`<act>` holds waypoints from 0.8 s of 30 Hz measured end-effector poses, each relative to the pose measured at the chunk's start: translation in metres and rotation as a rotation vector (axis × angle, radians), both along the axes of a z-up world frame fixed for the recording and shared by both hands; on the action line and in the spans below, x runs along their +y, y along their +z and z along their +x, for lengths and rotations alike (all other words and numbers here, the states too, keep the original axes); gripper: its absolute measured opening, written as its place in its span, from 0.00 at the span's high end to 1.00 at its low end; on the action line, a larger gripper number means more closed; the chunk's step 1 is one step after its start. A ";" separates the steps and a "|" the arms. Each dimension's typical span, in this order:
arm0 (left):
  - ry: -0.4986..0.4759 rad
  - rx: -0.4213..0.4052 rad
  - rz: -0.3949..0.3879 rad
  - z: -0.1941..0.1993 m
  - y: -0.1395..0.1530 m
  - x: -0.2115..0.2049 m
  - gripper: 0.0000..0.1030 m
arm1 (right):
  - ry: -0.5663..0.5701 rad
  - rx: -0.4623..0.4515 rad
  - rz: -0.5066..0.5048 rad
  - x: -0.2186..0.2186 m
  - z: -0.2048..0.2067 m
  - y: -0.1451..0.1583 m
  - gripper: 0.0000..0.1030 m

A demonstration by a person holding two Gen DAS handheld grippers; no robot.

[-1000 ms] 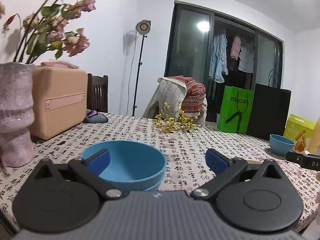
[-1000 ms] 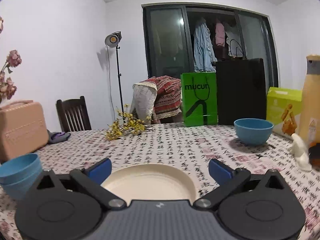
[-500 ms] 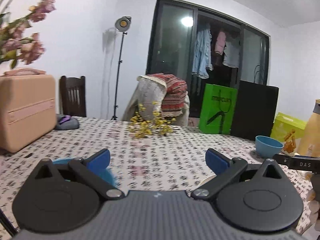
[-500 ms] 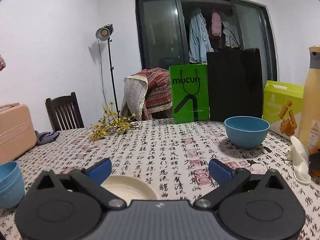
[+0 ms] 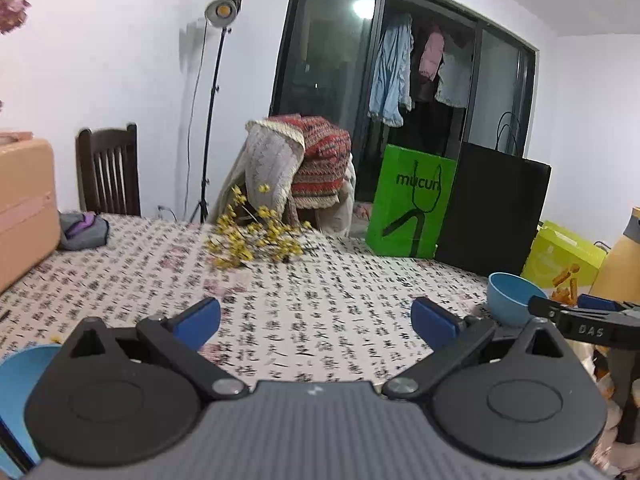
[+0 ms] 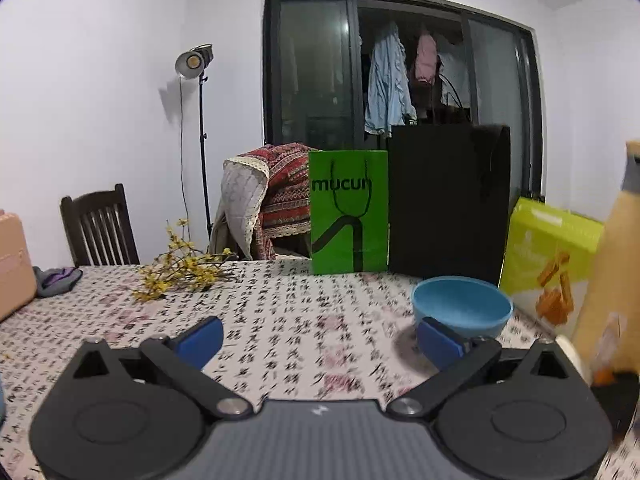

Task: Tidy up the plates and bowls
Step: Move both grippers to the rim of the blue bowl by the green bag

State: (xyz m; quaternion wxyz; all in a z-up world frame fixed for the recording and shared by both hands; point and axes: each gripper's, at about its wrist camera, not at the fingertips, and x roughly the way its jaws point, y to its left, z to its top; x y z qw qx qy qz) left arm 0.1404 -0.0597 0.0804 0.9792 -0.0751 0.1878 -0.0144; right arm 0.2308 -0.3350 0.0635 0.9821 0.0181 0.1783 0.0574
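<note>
A single blue bowl [image 6: 462, 307] stands on the patterned tablecloth [image 6: 304, 320] at the right, just beyond my right gripper's right fingertip [image 6: 438, 342]. It also shows in the left wrist view [image 5: 514, 298]. My right gripper [image 6: 320, 340] is open and empty. My left gripper [image 5: 316, 322] is open and empty above the cloth. The stacked blue bowls [image 5: 20, 384] sit at the lower left edge of the left wrist view. The right gripper's finger [image 5: 584, 320] shows at the right there. The cream plate is out of view.
A green paper bag [image 6: 349, 212] and a black bag [image 6: 448, 200] stand at the table's back. A yellow-green box [image 6: 550, 256] and an orange bottle [image 6: 612, 280] stand at the right. Yellow flowers [image 6: 180, 272] lie mid-left. A peach case [image 5: 24, 208] stands at far left.
Both grippers have swung right. The stacked bowls slid from the middle to the lower left of the left view; the plate left the right view, and the single bowl came closer.
</note>
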 end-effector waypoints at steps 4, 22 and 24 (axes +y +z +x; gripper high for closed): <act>-0.006 0.080 -0.034 0.026 0.010 -0.011 0.00 | -0.021 0.014 -0.023 -0.005 0.022 0.007 0.00; -0.048 0.170 -0.053 0.142 0.048 -0.098 0.00 | -0.125 0.113 0.099 -0.050 0.126 0.024 0.00; -0.048 0.160 -0.033 0.154 0.048 -0.110 0.00 | -0.130 0.135 0.110 -0.056 0.141 0.022 0.00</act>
